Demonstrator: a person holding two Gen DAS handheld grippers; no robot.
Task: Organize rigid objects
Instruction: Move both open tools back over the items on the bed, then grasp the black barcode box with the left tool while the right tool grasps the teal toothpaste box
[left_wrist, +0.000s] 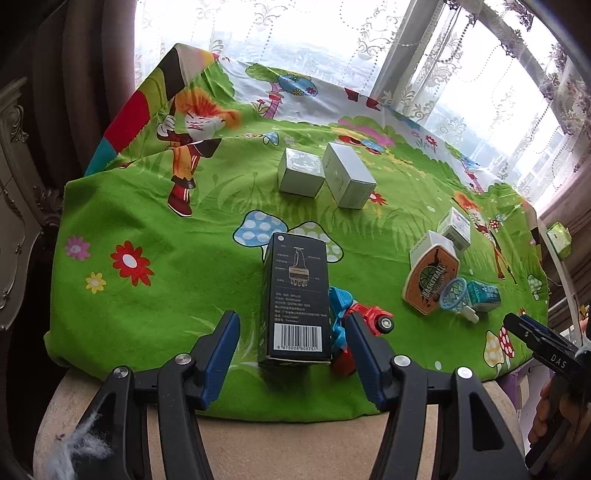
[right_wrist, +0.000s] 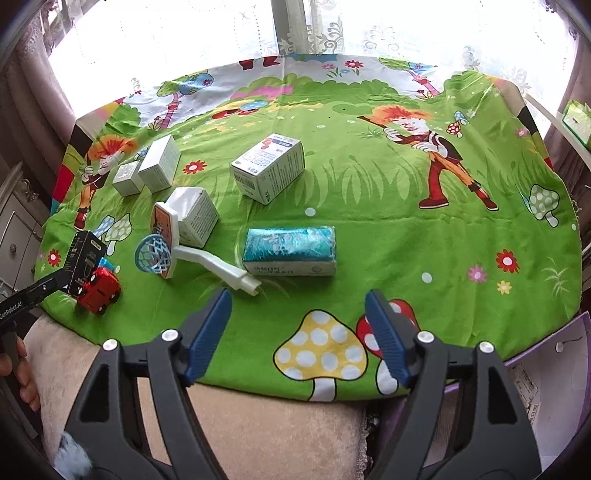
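A tall black box (left_wrist: 297, 299) with a barcode stands upright on the green cartoon cloth (left_wrist: 147, 206), right in front of my left gripper (left_wrist: 291, 328), which is open with its jaws either side of it, apart from it. A red and blue toy truck (left_wrist: 364, 321) lies beside the box on the right. My right gripper (right_wrist: 297, 306) is open and empty, just short of a teal wrapped pack (right_wrist: 290, 251) and a toy basketball hoop (right_wrist: 166, 247). The black box (right_wrist: 83, 260) and truck (right_wrist: 100, 290) show at the left of the right wrist view.
Two white boxes (left_wrist: 325, 175) stand further back on the cloth. A white box (right_wrist: 197, 216) sits behind the hoop, and a printed medicine box (right_wrist: 267, 171) beyond. The cloth's front edge hangs over a beige cushion (left_wrist: 277, 446). A window with lace curtains is behind.
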